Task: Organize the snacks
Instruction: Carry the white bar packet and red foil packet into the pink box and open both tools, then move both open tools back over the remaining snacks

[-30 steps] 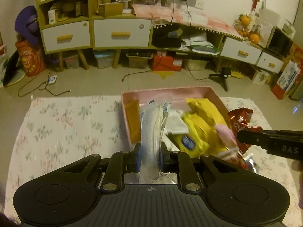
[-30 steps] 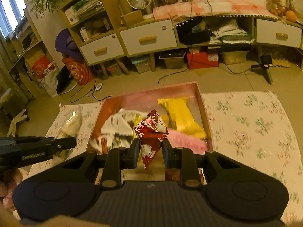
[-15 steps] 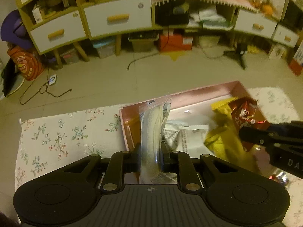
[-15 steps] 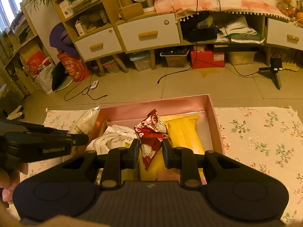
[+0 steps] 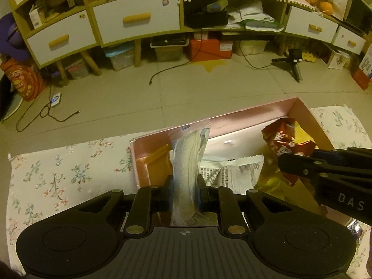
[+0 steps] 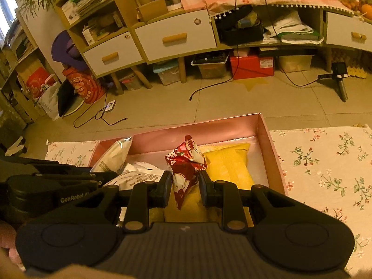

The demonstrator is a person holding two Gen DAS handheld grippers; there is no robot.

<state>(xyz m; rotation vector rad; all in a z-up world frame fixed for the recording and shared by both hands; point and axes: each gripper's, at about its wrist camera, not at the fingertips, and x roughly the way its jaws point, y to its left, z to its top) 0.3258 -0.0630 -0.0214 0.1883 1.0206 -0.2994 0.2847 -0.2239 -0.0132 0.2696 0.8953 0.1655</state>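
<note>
- Left gripper [image 5: 184, 191]: clamped on a clear packet [image 5: 187, 160] of pale snack, held upright over the left end of the pink box [image 5: 251, 114].
- Right gripper [image 6: 185, 187]: pinching a red foil snack [image 6: 186, 162], above the yellow packet [image 6: 229, 162] inside the box.
- White printed packet [image 5: 234, 172]: lying in the box between both.

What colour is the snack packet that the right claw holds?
Red with white markings: the snack packet in the right claw shows best in the right wrist view.
</note>
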